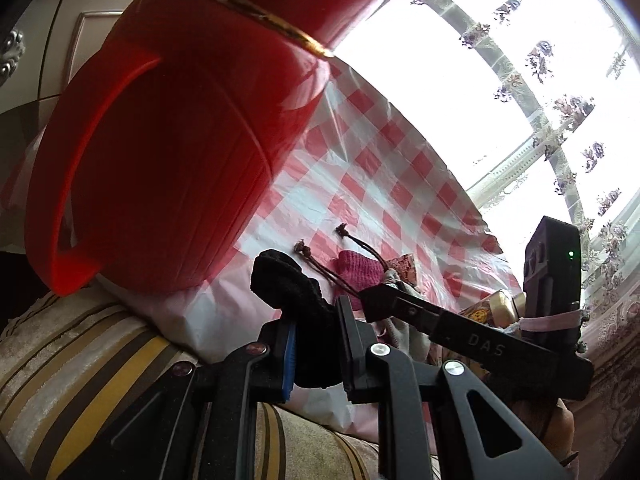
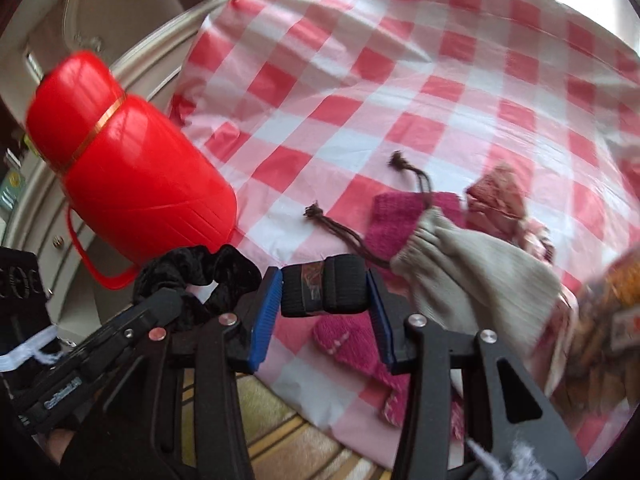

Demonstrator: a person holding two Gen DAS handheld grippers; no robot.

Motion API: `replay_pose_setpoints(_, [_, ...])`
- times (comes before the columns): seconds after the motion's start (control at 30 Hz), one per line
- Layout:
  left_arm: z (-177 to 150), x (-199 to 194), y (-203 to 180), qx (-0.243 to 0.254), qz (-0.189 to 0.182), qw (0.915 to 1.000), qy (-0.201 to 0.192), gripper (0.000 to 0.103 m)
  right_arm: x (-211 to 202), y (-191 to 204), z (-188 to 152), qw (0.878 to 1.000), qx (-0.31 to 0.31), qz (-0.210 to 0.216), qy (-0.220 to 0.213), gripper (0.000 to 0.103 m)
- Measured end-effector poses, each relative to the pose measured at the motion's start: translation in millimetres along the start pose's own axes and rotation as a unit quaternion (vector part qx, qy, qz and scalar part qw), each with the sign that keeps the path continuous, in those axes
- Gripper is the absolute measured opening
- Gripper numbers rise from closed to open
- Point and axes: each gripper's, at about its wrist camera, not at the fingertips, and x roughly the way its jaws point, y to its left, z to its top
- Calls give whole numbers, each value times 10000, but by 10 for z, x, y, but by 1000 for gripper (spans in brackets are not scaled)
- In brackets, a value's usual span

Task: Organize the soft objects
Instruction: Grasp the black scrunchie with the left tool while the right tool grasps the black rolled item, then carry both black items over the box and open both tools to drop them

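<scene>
Item 1 — my left gripper (image 1: 316, 354): pads pinched on a black velvet scrunchie (image 2: 192, 276), which bulges out above the fingers and hangs clear of the cloth.

Item 2 — my right gripper (image 2: 324, 320): blue pads pressed on a folded black elastic band (image 2: 323, 290) with a patterned strip in its middle, held above the cloth.

Item 3 — red plastic container (image 2: 132, 184), gold-banded, thin handle, lying on its side at the near left of the cloth, close to the scrunchie.

Item 4 — pile at right: grey drawstring pouch (image 2: 472, 268) with brown cords (image 2: 340, 232) trailing loose, magenta knit pieces (image 2: 404, 220) under and beside it, a pinkish patterned sachet (image 2: 496, 196) behind.

Risks, as I judge them: the band is springy and only gripped at its ends, so it may pop free; the scrunchie's slack loop could catch on the other tool; the cords could be dragged by a low pass; the container, on its side, may roll if nudged.

Surface and room: red-and-white checked plastic cloth (image 2: 400, 80), creased, laid over a striped yellow-brown upholstered edge (image 1: 80, 360). White panelled furniture at left; a bright window (image 1: 460, 100) with flowered sheer curtains beyond.
</scene>
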Motion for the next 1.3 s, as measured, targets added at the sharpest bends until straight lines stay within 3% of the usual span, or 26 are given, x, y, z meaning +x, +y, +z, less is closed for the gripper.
replay_pose_setpoints(0.27, [-20,-184,-348,502,-503,9974,-74,18,-998,-204,-430,9960,558,-321,-613,47])
replay_pose_setpoints(0.53, [-248,-366,-823,964,-941,9908,152,18,-2022,-576,-1192,9820,1286,-882,-1066,47])
replay_pose_setpoints(0.73, [-574,-438,-1302,1527,-1399,9768,544,18,-2622,-874,-1862,9652,1841,-1368,-1256,47])
replay_pose_setpoints(0.97, [-1106,-427,-1926,2198,-2025,9455,1294,18,-3070,-1179,-2683,9431,2503,-1784,-1268,47])
replay_pose_setpoints(1.2, [-1713,-430,-2510,2763,-2723,8920,2322,18,-3233,-1412,-3359,9214,2951,-2251,-1152,47])
replay_pose_setpoints(1.3, [-1956,-391,-2677,2908,-2835,8701,2793,18,-3213,-1494,-3558,9147,3080,-2388,-1069,47])
